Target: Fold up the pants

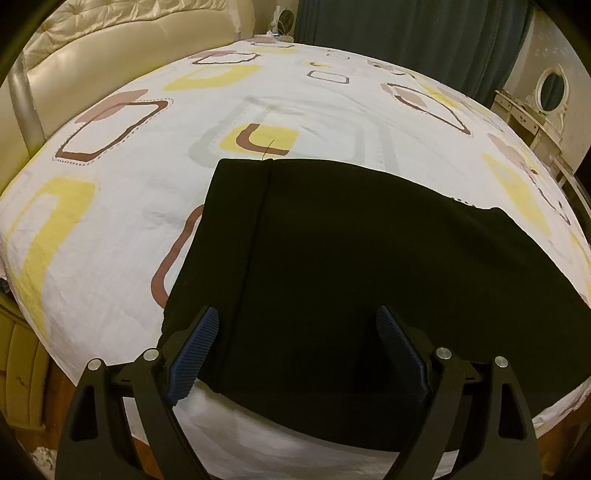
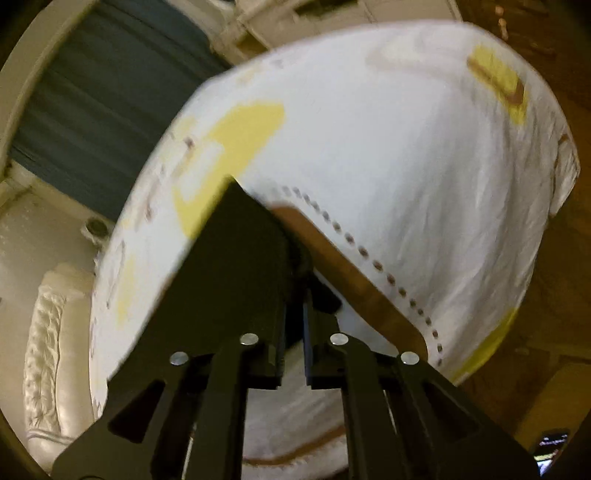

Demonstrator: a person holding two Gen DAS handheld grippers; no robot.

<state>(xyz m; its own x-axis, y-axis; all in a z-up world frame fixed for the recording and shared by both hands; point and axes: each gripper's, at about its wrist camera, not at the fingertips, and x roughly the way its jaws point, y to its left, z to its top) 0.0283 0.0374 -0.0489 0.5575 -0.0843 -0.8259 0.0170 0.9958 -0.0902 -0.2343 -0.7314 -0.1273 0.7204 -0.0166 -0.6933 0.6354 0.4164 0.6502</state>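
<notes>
Black pants point(image 1: 351, 266) lie folded flat on the patterned bed sheet point(image 1: 122, 192), with a seam running from the far edge toward me. My left gripper point(image 1: 297, 325) is open, its blue-padded fingers point(image 1: 195, 354) spread just above the near edge of the pants, holding nothing. In the right wrist view my right gripper point(image 2: 295, 291) is shut on a corner of the black pants point(image 2: 236, 258), lifted over the sheet point(image 2: 406, 166). This view is tilted and blurred.
A cream tufted headboard point(image 1: 110, 40) stands at the back left, and shows low left in the right wrist view point(image 2: 48, 350). Dark teal curtains point(image 1: 406, 26) hang behind the bed. A white dressing table with an oval mirror point(image 1: 550, 88) is at the right. The bed's near edge drops to a wooden floor point(image 2: 517, 369).
</notes>
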